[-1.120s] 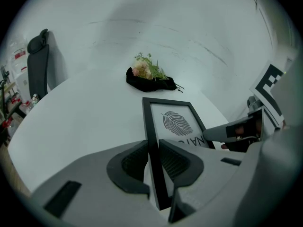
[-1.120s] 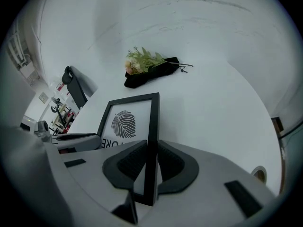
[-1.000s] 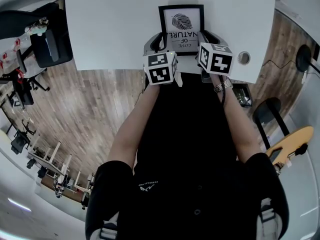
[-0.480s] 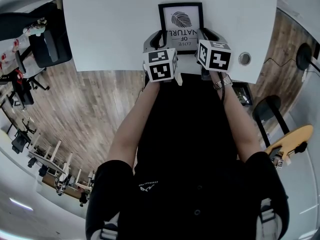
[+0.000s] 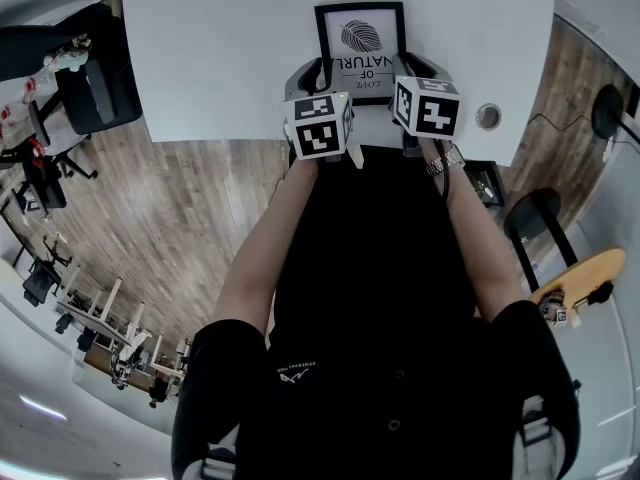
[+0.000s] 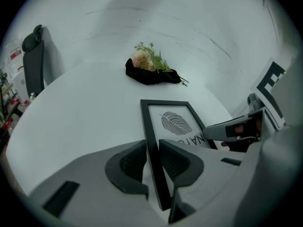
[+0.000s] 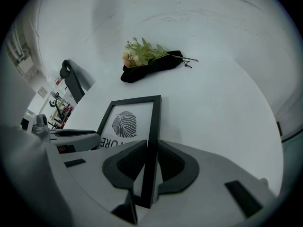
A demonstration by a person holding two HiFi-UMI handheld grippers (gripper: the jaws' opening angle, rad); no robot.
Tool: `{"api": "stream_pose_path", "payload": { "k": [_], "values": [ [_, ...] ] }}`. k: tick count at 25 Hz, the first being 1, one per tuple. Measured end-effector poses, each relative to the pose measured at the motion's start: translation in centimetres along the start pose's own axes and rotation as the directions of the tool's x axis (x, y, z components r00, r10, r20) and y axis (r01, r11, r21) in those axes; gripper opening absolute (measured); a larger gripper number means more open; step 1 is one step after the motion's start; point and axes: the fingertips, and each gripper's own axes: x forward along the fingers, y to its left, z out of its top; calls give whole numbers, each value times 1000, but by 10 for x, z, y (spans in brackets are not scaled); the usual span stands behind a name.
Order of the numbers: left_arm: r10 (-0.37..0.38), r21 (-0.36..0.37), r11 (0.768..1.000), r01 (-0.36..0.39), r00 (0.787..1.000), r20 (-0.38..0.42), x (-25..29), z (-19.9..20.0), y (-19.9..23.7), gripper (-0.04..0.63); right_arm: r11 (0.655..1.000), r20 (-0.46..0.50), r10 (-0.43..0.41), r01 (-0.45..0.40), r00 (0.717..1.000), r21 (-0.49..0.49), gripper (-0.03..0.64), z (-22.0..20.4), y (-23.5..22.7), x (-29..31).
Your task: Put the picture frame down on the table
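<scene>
A black picture frame [image 5: 360,43] with a leaf print hangs low over the near part of the white table [image 5: 220,58]; I cannot tell whether it touches the top. My left gripper [image 5: 318,76] is shut on its left rail, which runs between the pads in the left gripper view [image 6: 151,160]. My right gripper [image 5: 408,72] is shut on the right rail, and that rail stands between the pads in the right gripper view [image 7: 150,167]. The print [image 6: 177,122] faces up. Each gripper view shows the other gripper across the frame [image 7: 71,138].
A black cloth bundle with flowers [image 6: 151,70] lies farther back on the table, also in the right gripper view [image 7: 149,60]. A round cable grommet [image 5: 487,116] sits near the table's front right corner. An office chair [image 5: 95,88] stands off the table's left end.
Both grippers and the frame have shifted slightly farther onto the table. The grip on both rails is unchanged.
</scene>
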Motion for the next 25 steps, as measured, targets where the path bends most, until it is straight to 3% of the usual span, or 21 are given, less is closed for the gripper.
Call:
{"api": "stream_pose_path", "payload": {
  "k": [10,16,20,25],
  "values": [
    [2,-2,1000,-1,1000,24,-7,3,1,86,1000,34,-10,10,999,-6,98,5,-5,-8],
    [29,-15,999,-28,999,39,-17,0,4,74,1000,64,-21,22,998,-4,5,6,-5,-19],
    [40,-24,999,-39,998,51,-26,-1,4,8,1000,75,-4,5,997,-3,0,4,-1,-25],
    [40,-34,999,-37,996,82,-39,-4,-2,8,1000,94,17,-17,995,-9,0,0,6,-36]
  ]
}}
